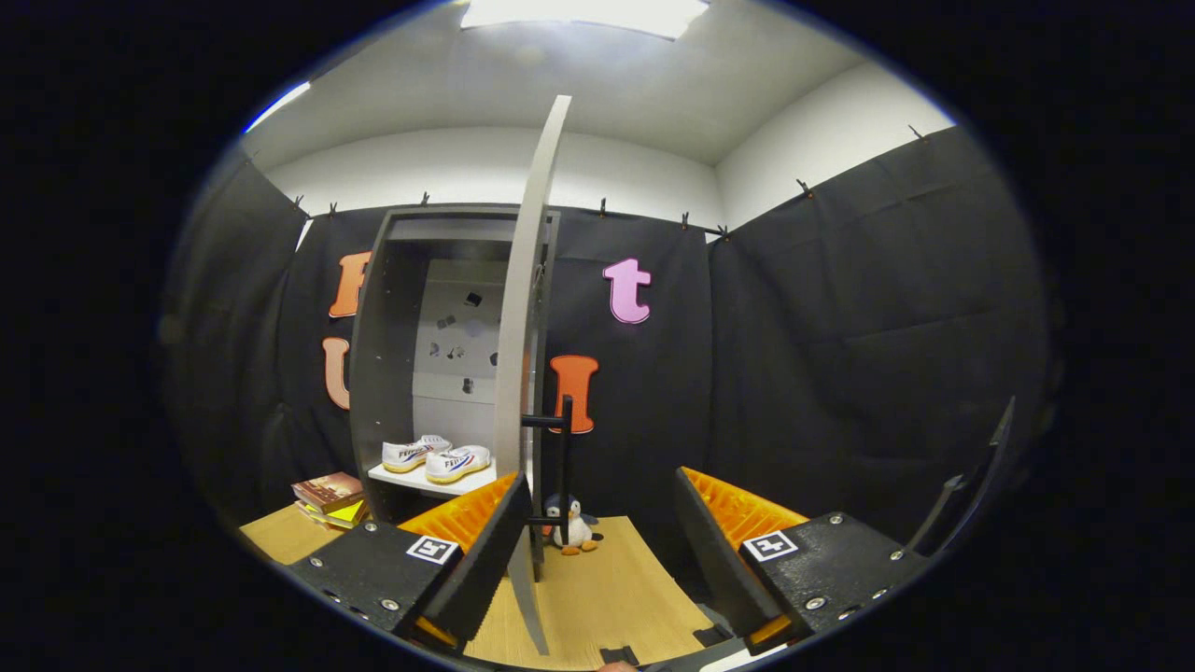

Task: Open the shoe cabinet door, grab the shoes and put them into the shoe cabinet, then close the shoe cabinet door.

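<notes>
Gripper point(597, 551): fingers spread wide apart, nothing between the pads, clamped on nothing. The door point(525, 373) stands edge-on just ahead, its lower edge passing close by the left finger; whether it touches that finger I cannot tell. The bar handle point(564, 457) sits on the door's right face, upright, just beyond the gap between the fingers and nearer the left one. Door is swung well open, standing roughly square to the cabinet point(383, 355) front. Inside the cabinet, on the white shelf point(411, 481), the pair of shoes point(434, 455) lie side by side, toes pointing right, fully within the opening. Below and left of the cabinet, a small stack of books point(329, 495) rests on the wooden floor point(607, 579). A toy penguin point(569, 525) sits on the floor behind the door's lower edge, right of the cabinet base. Judgement: the opening and loading steps look done, since the shoes are on the shelf and the fingers are empty; the step in hand is closing the door. Next move calls for getting a finger onto the door's right face or around the handle, then sweeping the door leftward on its hinge until it meets the cabinet front. Watch items: the penguin lies near the door but on the side away from the closing sweep, so it looks unlikely to obstruct; shoe toes appear clear of the door line, though depth is hard to judge here.
</notes>
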A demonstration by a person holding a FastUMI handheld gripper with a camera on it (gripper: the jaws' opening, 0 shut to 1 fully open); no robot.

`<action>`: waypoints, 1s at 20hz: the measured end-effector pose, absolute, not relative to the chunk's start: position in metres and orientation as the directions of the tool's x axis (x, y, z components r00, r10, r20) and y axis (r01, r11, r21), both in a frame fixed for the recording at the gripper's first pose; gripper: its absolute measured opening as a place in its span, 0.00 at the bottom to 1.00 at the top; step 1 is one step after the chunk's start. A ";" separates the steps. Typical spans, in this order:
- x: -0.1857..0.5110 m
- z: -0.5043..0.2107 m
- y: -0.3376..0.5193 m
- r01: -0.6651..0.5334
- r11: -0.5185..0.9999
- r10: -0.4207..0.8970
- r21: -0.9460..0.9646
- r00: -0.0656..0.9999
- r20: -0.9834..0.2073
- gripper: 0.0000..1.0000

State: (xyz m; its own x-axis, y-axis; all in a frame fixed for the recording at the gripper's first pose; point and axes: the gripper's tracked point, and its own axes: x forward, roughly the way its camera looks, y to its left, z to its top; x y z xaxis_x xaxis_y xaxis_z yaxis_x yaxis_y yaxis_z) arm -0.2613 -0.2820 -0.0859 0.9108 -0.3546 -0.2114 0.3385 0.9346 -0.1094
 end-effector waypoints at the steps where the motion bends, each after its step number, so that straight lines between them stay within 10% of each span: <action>1: -0.257 -0.090 -0.287 0.336 0.936 -0.351 -0.105 0.911 -0.215 0.95; 20: -0.212 -0.117 -0.304 0.283 0.959 -0.274 0.008 0.937 -0.216 0.89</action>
